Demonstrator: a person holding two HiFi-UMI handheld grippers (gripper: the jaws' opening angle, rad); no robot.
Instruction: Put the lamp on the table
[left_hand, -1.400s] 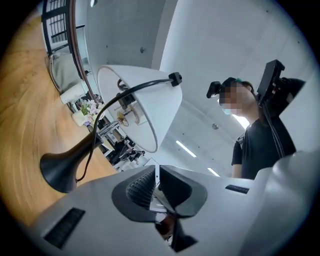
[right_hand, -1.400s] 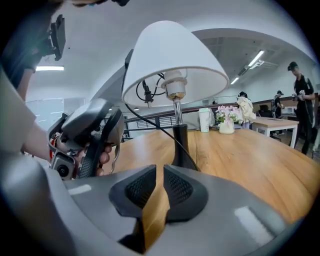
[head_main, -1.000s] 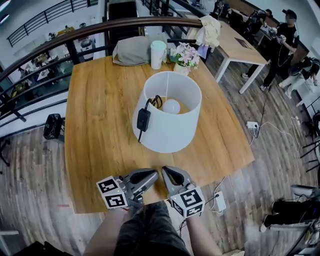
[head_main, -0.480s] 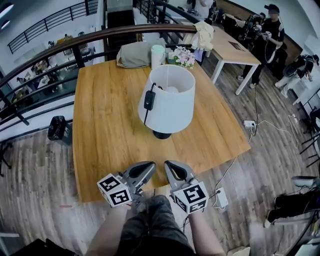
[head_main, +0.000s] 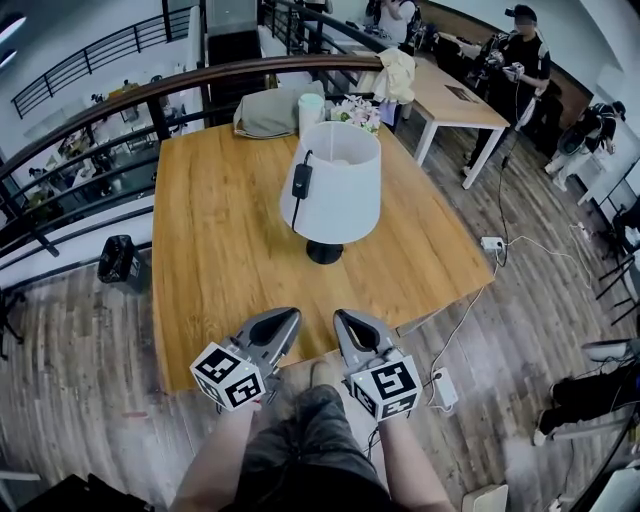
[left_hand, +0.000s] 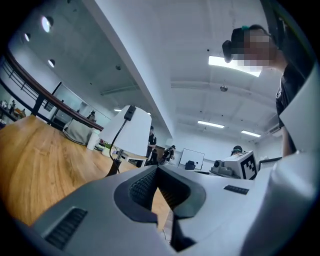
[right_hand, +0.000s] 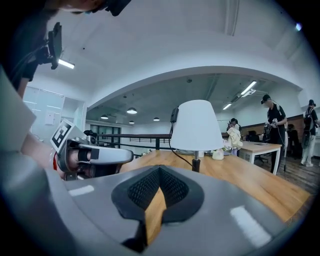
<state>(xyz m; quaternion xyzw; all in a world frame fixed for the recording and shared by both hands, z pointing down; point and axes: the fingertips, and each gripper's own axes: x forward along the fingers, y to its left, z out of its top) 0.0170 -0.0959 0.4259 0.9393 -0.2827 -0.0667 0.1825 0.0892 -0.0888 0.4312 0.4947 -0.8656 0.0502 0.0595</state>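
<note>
The lamp (head_main: 335, 185) stands upright on the wooden table (head_main: 220, 250), with a white shade and a black base (head_main: 324, 252). A black cord with a switch (head_main: 300, 180) hangs over the shade's left side. My left gripper (head_main: 285, 320) and right gripper (head_main: 345, 322) are side by side at the table's near edge, well short of the lamp. Both are shut with nothing between their jaws. The left gripper view shows the lamp (left_hand: 132, 132) ahead beyond the shut left gripper (left_hand: 157, 170). The right gripper view shows the lamp (right_hand: 196, 125) past the shut right gripper (right_hand: 159, 172).
A grey bag (head_main: 270, 110), a white cup (head_main: 311, 112) and a flower pot (head_main: 358, 112) sit at the table's far edge by a curved railing (head_main: 120, 95). A second table (head_main: 460, 95) with people stands at the right. A power strip (head_main: 440, 390) lies on the floor.
Both grippers have drawn back from over the table to its near edge. The lamp stays in place; I now see it from farther off and more from the side.
</note>
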